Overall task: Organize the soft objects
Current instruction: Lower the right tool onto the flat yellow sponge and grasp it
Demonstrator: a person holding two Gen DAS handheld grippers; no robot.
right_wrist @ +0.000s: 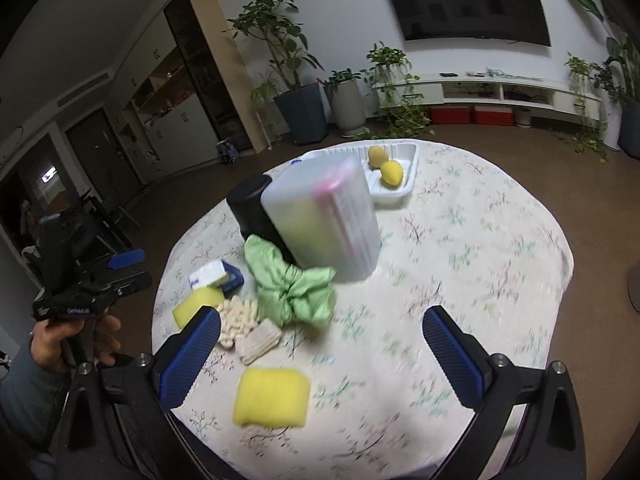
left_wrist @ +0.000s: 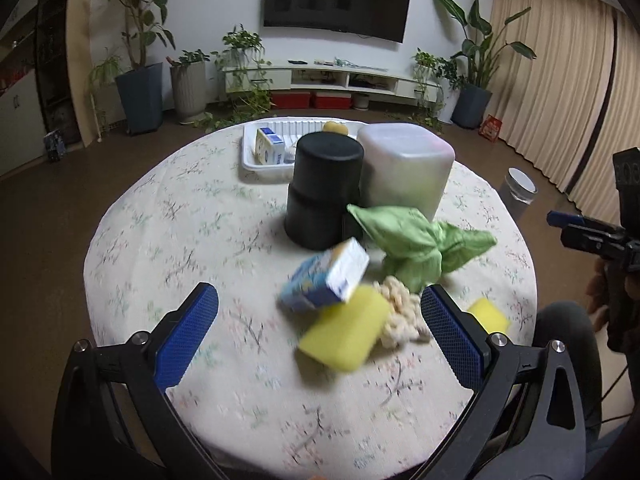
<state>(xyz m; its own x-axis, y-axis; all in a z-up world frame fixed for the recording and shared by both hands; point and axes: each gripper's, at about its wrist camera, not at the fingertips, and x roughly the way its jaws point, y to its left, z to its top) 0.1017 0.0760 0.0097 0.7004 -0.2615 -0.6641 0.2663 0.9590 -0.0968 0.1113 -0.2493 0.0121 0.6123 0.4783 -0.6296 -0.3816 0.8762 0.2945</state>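
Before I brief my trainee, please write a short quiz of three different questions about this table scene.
1. True or false: the left gripper holds a yellow sponge.
2. How many yellow sponges lie on the table?
3. What touches the green cloth? A) white tray B) frosted container C) far sponge

Key: 1 false, both grippers are open, right gripper too; 2 two; 3 B.
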